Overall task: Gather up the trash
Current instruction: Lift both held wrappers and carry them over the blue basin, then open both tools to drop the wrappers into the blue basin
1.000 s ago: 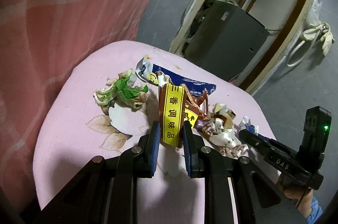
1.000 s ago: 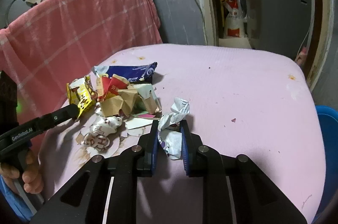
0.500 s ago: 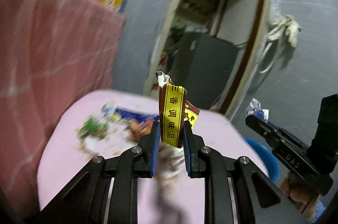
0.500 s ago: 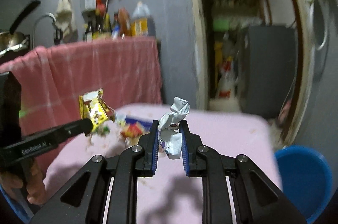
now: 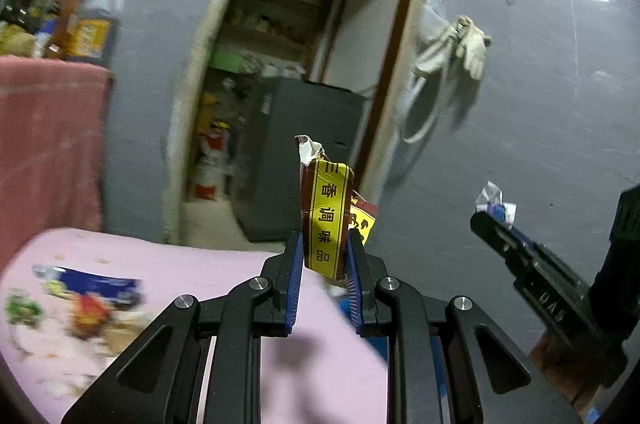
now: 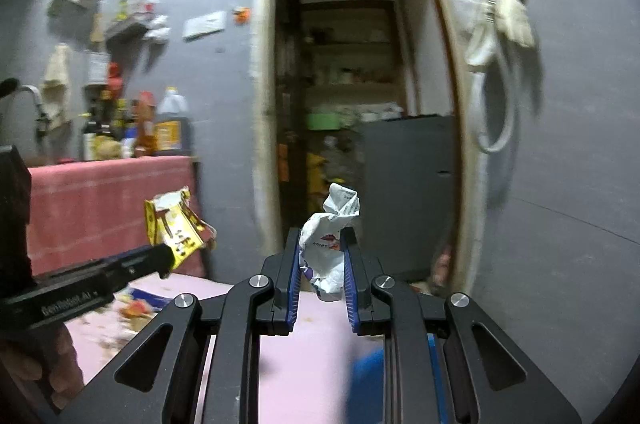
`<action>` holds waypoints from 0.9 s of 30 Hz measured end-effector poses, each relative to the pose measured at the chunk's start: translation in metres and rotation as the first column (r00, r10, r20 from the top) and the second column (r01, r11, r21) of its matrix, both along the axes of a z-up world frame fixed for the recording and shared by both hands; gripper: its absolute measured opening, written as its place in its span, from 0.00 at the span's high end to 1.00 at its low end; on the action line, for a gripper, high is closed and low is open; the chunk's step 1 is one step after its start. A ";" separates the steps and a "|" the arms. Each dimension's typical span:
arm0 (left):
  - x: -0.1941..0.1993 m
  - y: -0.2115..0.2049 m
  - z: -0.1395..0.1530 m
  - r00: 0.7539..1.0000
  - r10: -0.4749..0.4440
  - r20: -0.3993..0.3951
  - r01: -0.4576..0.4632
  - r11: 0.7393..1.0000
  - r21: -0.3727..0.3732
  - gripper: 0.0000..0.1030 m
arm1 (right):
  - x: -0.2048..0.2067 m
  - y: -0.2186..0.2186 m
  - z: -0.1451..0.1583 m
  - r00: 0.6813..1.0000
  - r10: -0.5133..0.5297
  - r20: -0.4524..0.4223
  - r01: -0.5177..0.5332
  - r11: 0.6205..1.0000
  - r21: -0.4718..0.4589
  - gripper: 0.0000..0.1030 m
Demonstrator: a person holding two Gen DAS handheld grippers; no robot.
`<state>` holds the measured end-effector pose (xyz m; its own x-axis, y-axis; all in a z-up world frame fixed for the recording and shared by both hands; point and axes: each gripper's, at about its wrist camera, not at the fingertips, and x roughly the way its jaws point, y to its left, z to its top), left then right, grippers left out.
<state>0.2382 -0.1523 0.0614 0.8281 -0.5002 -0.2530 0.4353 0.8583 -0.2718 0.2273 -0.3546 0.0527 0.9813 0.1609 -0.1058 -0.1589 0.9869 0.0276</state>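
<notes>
My left gripper (image 5: 322, 256) is shut on a brown and yellow seasoning packet (image 5: 325, 220) and holds it high above the pink table (image 5: 192, 264). The packet also shows in the right wrist view (image 6: 176, 228). My right gripper (image 6: 321, 256) is shut on a crumpled white wrapper (image 6: 328, 244), also lifted; it shows at the right gripper's tip in the left wrist view (image 5: 494, 202). More trash lies blurred on the table at the lower left: a blue wrapper (image 5: 96, 284), a green scrap (image 5: 22, 306) and a red scrap (image 5: 90, 308).
A blue bin (image 6: 368, 372) shows just below my right gripper, and its rim (image 5: 346, 306) shows under my left one. A red cloth-covered counter (image 6: 108, 200) with bottles stands at the left. A doorway with a grey cabinet (image 6: 408, 192) is ahead.
Both grippers have risen from the table with their trash and swung right, toward the blue bin. The trash pile has dropped to the lower left of the views.
</notes>
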 end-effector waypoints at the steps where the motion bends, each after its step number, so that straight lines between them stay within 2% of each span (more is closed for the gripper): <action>1: 0.007 -0.008 -0.001 1.000 -0.018 -0.015 0.018 1.000 -0.001 0.83 | 0.000 -0.007 -0.002 1.000 -0.016 -0.006 0.016 1.000 -0.002 0.83; 8: 0.048 -0.072 -0.025 0.982 -0.120 -0.148 0.124 0.992 0.017 0.83 | 0.018 -0.063 -0.038 0.986 -0.121 -0.115 0.125 0.992 0.030 0.83; 11: 0.067 -0.093 -0.040 0.960 -0.161 -0.230 0.169 0.985 0.017 0.83 | 0.025 -0.079 -0.056 0.974 -0.140 -0.177 0.149 0.988 0.044 0.83; 16: 0.087 -0.109 -0.064 0.927 -0.174 -0.332 0.193 0.981 0.024 0.83 | 0.037 -0.100 -0.081 0.953 -0.138 -0.270 0.168 0.982 0.089 0.82; 20: 0.100 -0.116 -0.083 0.900 -0.170 -0.402 0.206 0.977 0.048 0.82 | 0.043 -0.111 -0.096 0.931 -0.131 -0.339 0.183 0.975 0.125 0.76; 21: 0.099 -0.117 -0.088 0.894 -0.168 -0.416 0.207 0.977 0.052 0.80 | 0.046 -0.112 -0.098 0.927 -0.132 -0.350 0.187 0.974 0.130 0.70; 24: 0.101 -0.117 -0.096 0.885 -0.170 -0.434 0.211 0.976 0.047 0.73 | 0.045 -0.117 -0.103 0.915 -0.138 -0.379 0.205 0.968 0.142 0.68; 27: 0.098 -0.113 -0.093 0.891 -0.166 -0.422 0.201 0.979 0.039 0.69 | 0.045 -0.121 -0.102 0.912 -0.146 -0.384 0.218 0.965 0.149 0.65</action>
<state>0.3361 -0.2649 -0.0316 0.5346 -0.5968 -0.5983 0.4497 0.8003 -0.3965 0.2719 -0.4753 -0.0492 0.8929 0.0348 -0.4488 0.0796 0.9691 0.2335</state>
